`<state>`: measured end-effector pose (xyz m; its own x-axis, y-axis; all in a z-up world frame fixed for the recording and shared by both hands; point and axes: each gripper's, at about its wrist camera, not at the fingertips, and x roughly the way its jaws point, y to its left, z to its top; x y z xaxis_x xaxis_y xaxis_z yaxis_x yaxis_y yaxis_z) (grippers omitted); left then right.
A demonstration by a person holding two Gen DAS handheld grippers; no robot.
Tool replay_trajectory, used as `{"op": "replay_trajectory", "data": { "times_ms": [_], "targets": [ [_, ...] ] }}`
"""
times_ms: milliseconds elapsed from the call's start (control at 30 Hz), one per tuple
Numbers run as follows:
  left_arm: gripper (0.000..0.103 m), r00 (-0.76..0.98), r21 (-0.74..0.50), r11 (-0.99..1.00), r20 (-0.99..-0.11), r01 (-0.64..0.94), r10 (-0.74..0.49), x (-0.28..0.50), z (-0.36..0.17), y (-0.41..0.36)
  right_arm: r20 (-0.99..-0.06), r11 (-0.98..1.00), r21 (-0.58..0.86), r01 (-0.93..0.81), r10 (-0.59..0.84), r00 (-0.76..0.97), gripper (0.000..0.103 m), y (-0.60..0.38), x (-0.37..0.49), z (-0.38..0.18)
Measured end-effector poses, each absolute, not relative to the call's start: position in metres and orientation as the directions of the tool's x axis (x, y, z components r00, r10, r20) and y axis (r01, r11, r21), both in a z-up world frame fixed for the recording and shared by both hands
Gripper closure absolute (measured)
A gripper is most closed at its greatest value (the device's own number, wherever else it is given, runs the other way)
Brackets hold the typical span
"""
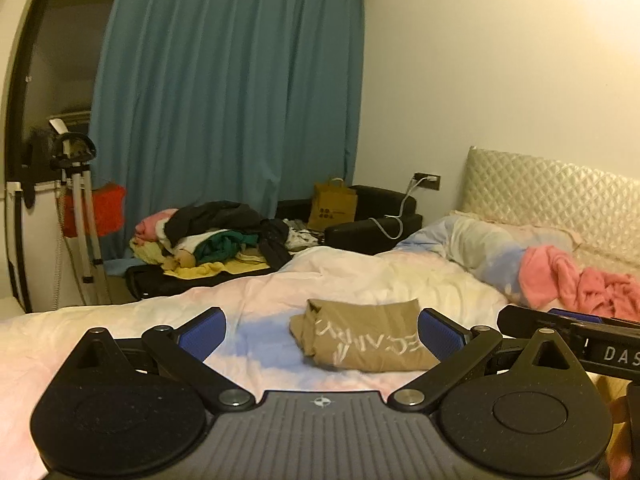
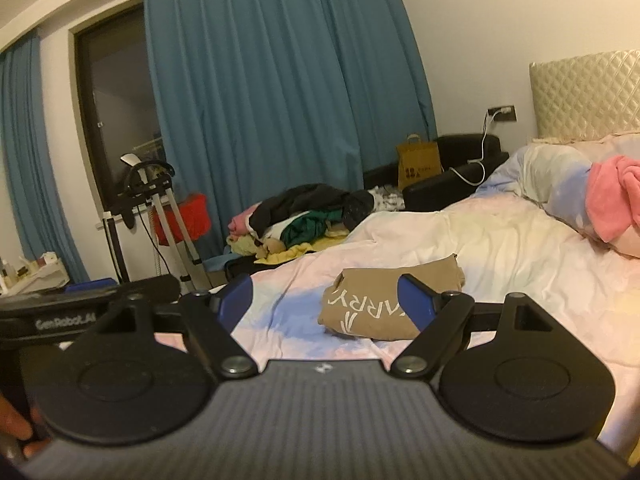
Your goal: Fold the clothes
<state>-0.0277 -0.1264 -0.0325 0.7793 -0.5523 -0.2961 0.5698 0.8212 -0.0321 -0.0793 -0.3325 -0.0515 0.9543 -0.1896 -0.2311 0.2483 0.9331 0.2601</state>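
A tan garment with white lettering (image 1: pixel 368 334) lies folded on the pastel bedsheet (image 1: pixel 120 336), a short way ahead of both grippers; it also shows in the right wrist view (image 2: pixel 384 300). My left gripper (image 1: pixel 322 332) is open and empty, held above the bed in front of the garment. My right gripper (image 2: pixel 326 300) is open and empty too, just right of the left one. The right gripper's body shows at the left wrist view's right edge (image 1: pixel 576 332), and the left gripper's body at the right wrist view's left edge (image 2: pixel 80 304).
A pink garment (image 1: pixel 580 284) lies crumpled by the pillow (image 1: pixel 476 248) and quilted headboard (image 1: pixel 552 192). A pile of clothes (image 1: pixel 216 236) sits beyond the bed's far edge by the blue curtain (image 1: pixel 228 80). A paper bag (image 1: pixel 332 206), black sofa (image 1: pixel 372 232) and metal stand (image 1: pixel 80 200) stand behind.
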Motion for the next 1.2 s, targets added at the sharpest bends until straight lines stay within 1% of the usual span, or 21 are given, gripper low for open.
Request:
{"op": "replay_trajectory", "data": {
  "times_ms": [333,400,467,633,867,1200],
  "targets": [
    [0.000,0.811,-0.012,0.847,-0.283,0.531,-0.513,-0.031,-0.074,-0.108,-0.237,0.926,0.231,0.299,-0.245,0.940,0.022,-0.324,-0.064,-0.100],
    [0.000,0.815,-0.002,0.853,-0.293,0.522,-0.500,-0.025,-0.082,-0.105,-0.240,0.922,0.229,0.311,-0.257,0.936,0.022,-0.324,-0.061,-0.107],
    [0.000,0.822,-0.018,0.864,-0.301,0.503,-0.484,-0.019,-0.087,-0.101,-0.242,0.920,0.225,0.323,-0.268,0.932,0.022,-0.324,-0.057,-0.114],
    [0.000,0.823,-0.039,0.876,-0.323,0.481,-0.466,-0.011,-0.093,-0.090,-0.254,0.919,0.214,0.332,-0.276,0.927,0.022,-0.323,-0.054,-0.117],
    [0.000,0.811,-0.040,0.862,-0.319,0.506,-0.491,-0.010,-0.098,-0.096,-0.270,0.914,0.209,0.348,-0.288,0.919,0.022,-0.323,-0.053,-0.119],
    [0.000,0.807,-0.044,0.864,-0.338,0.501,-0.485,-0.009,-0.100,-0.098,-0.289,0.908,0.205,0.367,-0.302,0.909,0.022,-0.322,-0.053,-0.121]
  ]
}}
